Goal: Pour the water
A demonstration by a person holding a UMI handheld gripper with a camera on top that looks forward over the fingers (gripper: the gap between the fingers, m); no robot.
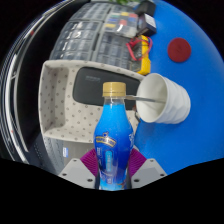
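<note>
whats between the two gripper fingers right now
In the gripper view, a blue bottle with a yellow cap stands between the gripper fingers, both pads pressed on it. A white cup lies beyond.

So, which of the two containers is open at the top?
The white cup, tilted beyond the tool. The blue bottle between the fingers has its yellow cap on.

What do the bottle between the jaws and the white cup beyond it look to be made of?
The bottle looks like clear glossy plastic: blue liquid shows through, with a yellow cap and printed label. The jaws of the gripper press on it. The cup, tipped on its side, looks like matte white paper or plastic; I can't tell which.
</note>
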